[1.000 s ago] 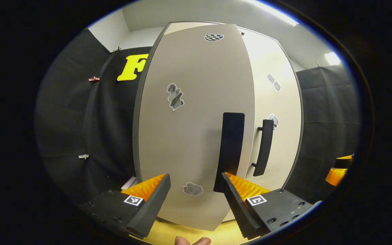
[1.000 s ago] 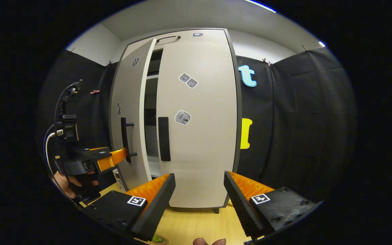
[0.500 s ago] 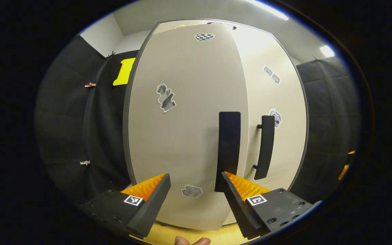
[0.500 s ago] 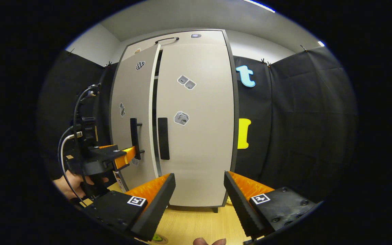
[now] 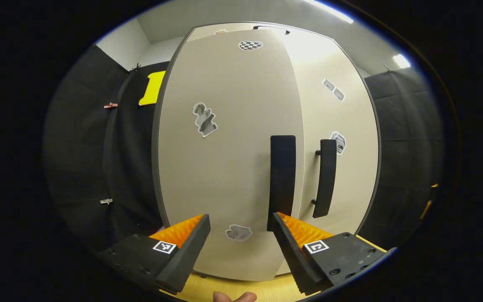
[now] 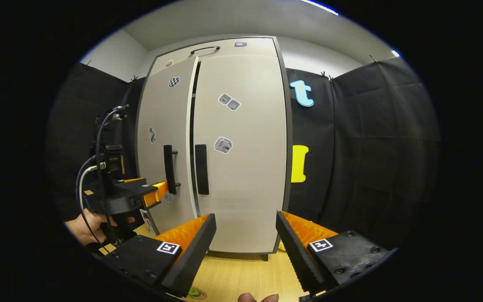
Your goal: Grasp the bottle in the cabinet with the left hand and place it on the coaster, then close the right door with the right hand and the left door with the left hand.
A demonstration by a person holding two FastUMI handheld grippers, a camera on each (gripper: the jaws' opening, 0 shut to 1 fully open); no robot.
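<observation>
Cabinet (image 6: 241, 147): pale, tall, stands on the wooden counter (image 6: 241, 277) against the black booth wall.
Right door (image 6: 245, 167): flush with the cabinet frame; dark upright handle (image 6: 201, 169) near its inner edge; stickers on its face.
Left door (image 6: 164, 147): almost shut, a narrow dark gap left along its inner edge; dark bar handle (image 5: 282, 180) and several stickers on its face.
Left tongs (image 5: 241, 239): fingers spread wide, nothing between them; tips close against the lower face of the left door, just beside its handle. Seen from the right gripper view (image 6: 151, 195) with a hand (image 6: 84, 224) gripping its body.
Right tongs (image 6: 245, 241): fingers spread wide, empty, held back from the right door above the counter.
Bottle: cannot tell where it stands.
Coaster: cannot tell.
</observation>
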